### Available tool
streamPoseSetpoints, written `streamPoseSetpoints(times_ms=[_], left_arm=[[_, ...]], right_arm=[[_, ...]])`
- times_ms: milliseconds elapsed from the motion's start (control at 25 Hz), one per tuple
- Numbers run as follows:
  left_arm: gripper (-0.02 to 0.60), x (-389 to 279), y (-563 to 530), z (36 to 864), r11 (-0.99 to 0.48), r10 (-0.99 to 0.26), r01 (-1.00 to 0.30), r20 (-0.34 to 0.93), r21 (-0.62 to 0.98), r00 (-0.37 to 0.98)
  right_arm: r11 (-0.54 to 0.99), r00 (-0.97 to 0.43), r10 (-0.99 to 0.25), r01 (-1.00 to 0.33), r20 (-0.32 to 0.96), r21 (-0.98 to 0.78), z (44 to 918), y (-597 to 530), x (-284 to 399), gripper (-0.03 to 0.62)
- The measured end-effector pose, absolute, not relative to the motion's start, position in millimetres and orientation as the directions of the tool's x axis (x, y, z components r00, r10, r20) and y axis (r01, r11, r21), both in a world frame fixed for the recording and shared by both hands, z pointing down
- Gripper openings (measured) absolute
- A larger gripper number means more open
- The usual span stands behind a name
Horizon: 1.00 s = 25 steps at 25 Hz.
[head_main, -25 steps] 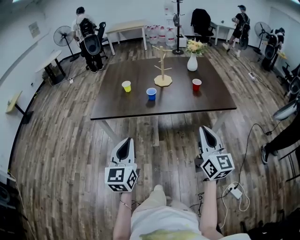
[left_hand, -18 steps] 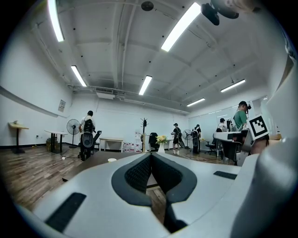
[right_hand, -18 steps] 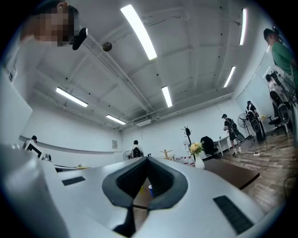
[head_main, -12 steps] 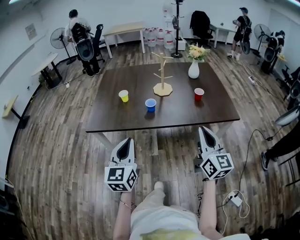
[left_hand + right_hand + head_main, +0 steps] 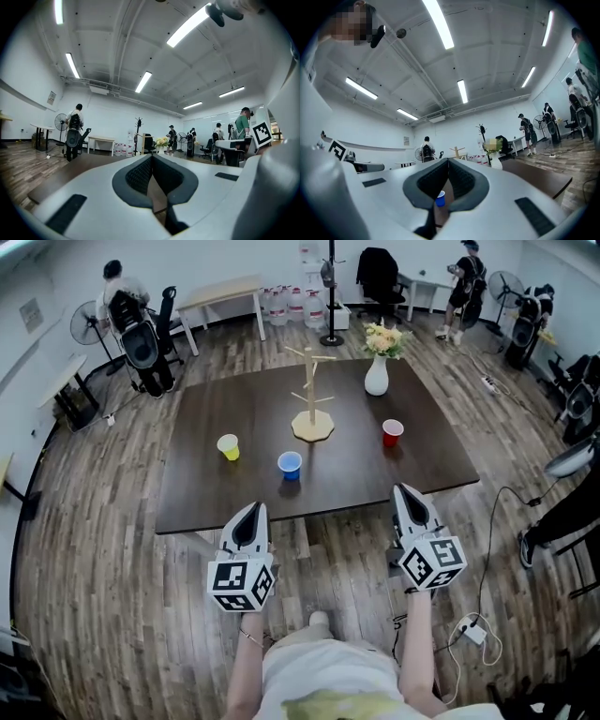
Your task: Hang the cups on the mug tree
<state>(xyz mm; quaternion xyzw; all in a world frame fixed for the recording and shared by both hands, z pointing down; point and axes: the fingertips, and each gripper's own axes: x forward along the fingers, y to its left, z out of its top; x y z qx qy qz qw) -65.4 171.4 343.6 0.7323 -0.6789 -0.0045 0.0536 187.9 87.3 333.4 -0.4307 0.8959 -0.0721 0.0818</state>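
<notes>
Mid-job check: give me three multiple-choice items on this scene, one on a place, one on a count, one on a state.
1. The blue cup stands: A on the mug tree; B on the table between the yellow cup and the red cup; C on the floor.
2. Cups in view: A two; B three; C four.
3. The mug tree's pegs: A all bare; B one cup hung; C two hung.
Answers: B, it sits between them on the tabletop; B, yellow, blue, red; A, no cup hangs there.
</notes>
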Motion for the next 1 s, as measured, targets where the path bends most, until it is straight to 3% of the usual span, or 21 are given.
streamPoseSetpoints(times_ms=[520,1000], left_arm=[[0.023,-61,106,364,-0.166,-0.978,-0.980,0.106,0.109,0.178],[0.023,-89,36,386,-0.070,-0.983,-0.989,0.157,0.128,0.090]], right_arm=[[0.531,-0.541,-0.841,-0.816,-0.023,-0.230,359,36,187,0.021],[0.574,-0.600,-0.800,-0.775,0.021,-0.263,386,-54,156,0.021]])
